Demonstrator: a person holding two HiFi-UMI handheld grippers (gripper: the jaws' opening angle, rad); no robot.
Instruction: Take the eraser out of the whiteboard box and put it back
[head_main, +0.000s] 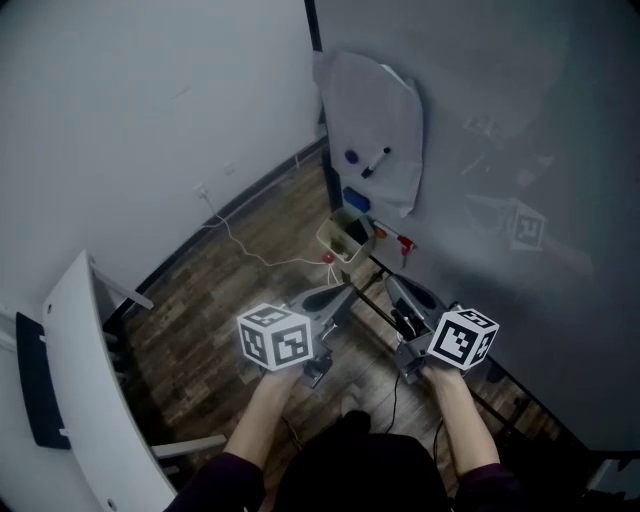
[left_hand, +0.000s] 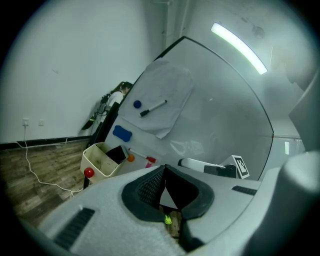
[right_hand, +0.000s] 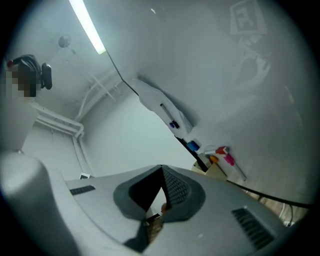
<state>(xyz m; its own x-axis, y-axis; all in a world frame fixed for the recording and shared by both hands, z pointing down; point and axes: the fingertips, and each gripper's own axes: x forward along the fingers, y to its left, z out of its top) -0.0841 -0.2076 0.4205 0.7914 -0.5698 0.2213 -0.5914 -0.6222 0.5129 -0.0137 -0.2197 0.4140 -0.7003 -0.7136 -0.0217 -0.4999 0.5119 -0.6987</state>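
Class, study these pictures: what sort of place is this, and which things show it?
Probably an office or meeting room: a large whiteboard with a black marker up on it, a small box at its lower edge, and a wood-pattern floor.

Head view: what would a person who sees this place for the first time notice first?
The eye goes first to the black-and-white cube on the left gripper and the cube on the right gripper, low in the middle; both grippers are shut and empty. Beyond them a cream box sits at the whiteboard's lower edge, under a white sheet.
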